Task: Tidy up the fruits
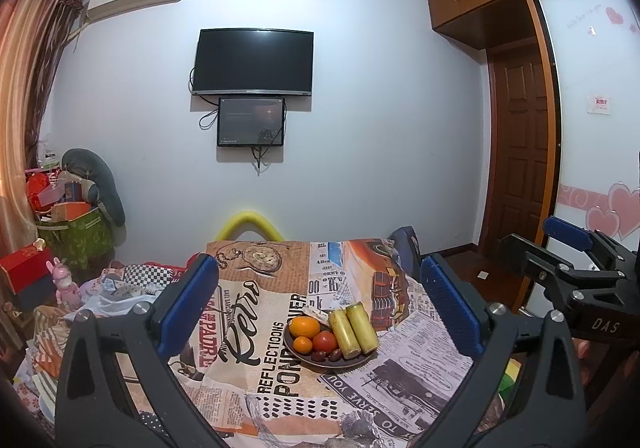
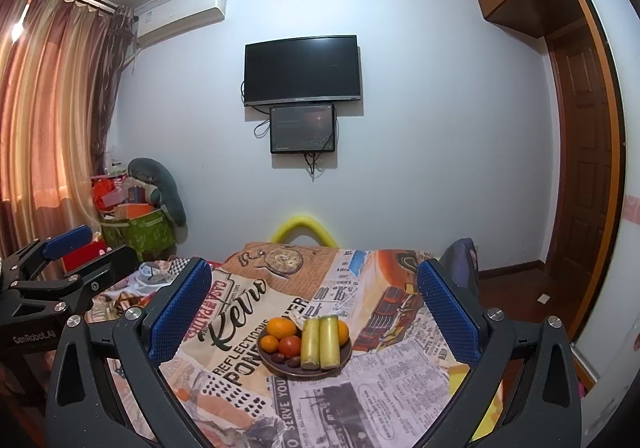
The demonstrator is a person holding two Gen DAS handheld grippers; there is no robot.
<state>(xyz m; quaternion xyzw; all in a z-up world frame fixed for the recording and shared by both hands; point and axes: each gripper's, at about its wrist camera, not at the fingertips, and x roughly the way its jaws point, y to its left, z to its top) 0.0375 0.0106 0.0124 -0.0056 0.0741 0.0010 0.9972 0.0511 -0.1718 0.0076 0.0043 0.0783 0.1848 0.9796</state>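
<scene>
Both the left gripper (image 1: 320, 304) and right gripper (image 2: 314, 308) are wide apart and empty, so a hard bump might roll the round orange fruits (image 2: 280, 328) off the dark round plate (image 2: 280, 366).

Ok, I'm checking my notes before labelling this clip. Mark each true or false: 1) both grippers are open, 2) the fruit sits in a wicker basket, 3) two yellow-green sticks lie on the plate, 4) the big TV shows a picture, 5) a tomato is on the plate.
1) True: left gripper and right gripper are open, holding nothing.
2) False: it sits on a dark plate.
3) True: sticks.
4) False: the TV is dark.
5) True: tomato.
</scene>
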